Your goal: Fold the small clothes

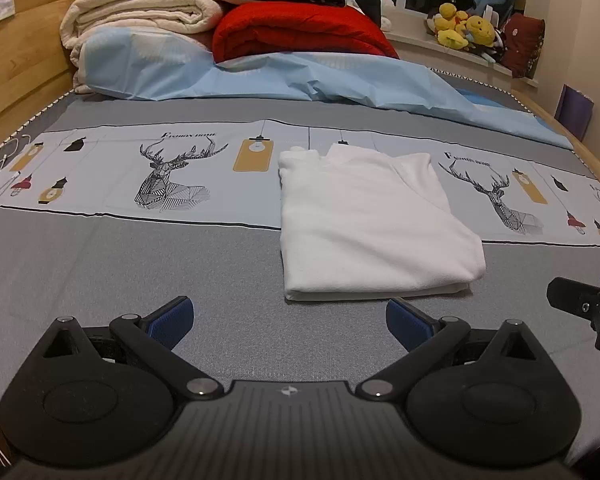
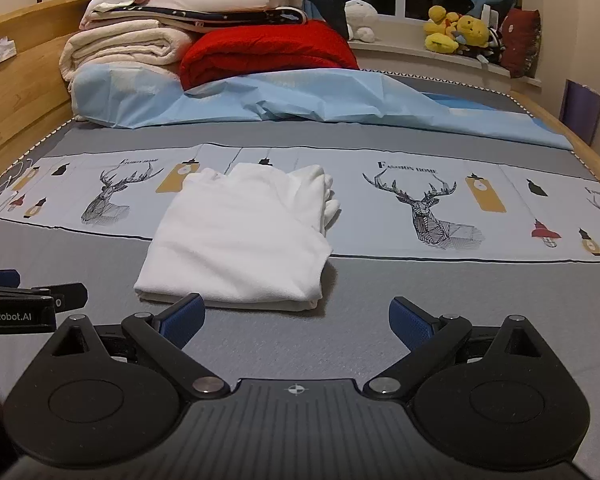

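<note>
Bedding fills the room's middle: a grey bed sheet [image 2: 380, 300] with a pale printed band of stag heads and hanging lamps, framed on the left by a wooden bed frame [image 1: 16, 80]. Above one stag [image 2: 424, 212] the print reads "Fashion Home". At the far left of the right wrist view, the left gripper [image 1: 290, 320] shows its side, marked "GenRobot.AI"; its jaws stand wide apart and hold nothing. Just ahead of it lies the folded white garment [image 1: 364, 228], flat on the sheet, half on the printed band and half on the grey, with its layered edge nearest the grippers. The right gripper [image 2: 296, 320] sits beside it, jaws likewise spread and empty, its left pad just short of the garment's near edge. Behind, a rumpled light blue cover [image 2: 300, 100] crosses the bed, with cream blankets [image 2: 128, 48] and a red blanket [image 2: 268, 52] stacked at the head. Yellow plush toys [image 2: 456, 34] sit on the windowsill to the right. Open grey sheet lies on both sides of the garment.
</note>
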A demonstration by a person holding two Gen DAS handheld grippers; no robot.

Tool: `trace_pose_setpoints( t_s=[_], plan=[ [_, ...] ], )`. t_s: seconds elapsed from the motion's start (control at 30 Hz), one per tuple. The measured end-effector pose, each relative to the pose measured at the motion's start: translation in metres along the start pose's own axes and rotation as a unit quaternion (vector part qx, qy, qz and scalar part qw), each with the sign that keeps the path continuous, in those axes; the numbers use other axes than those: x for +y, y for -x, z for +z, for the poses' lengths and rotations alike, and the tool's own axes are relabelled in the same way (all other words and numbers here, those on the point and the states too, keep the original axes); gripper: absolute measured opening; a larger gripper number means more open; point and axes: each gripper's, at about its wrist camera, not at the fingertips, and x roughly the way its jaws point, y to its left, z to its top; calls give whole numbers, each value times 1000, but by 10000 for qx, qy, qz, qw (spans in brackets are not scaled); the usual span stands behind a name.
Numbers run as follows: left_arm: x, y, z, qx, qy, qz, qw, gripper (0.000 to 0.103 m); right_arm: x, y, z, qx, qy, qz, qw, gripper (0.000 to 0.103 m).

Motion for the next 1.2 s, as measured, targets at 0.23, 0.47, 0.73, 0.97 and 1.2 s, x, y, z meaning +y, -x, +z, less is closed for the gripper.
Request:
trace_pose_setpoints(
  t_s=[0.23,0.47,0.73,0.97,1.2],
  plan=[
    [0,1,0,-17,-7,-7,10000,102,2,0,0,10,18,4,10000,98],
    [-1,1,0,-22,-12,-7,10000,102,2,0,0,8,29,9,10000,98],
    [-1,1,1,-38,-45,-27,10000,102,3,-1,1,10,59,30,10000,98],
    [0,1,1,-65,-107,-53,9999,102,4,-1,1,17,96,40,9999,98],
    [1,1,1,-69,-110,-60,9999,102,5,-1,1,16,98,39,9999,98]
  ],
)
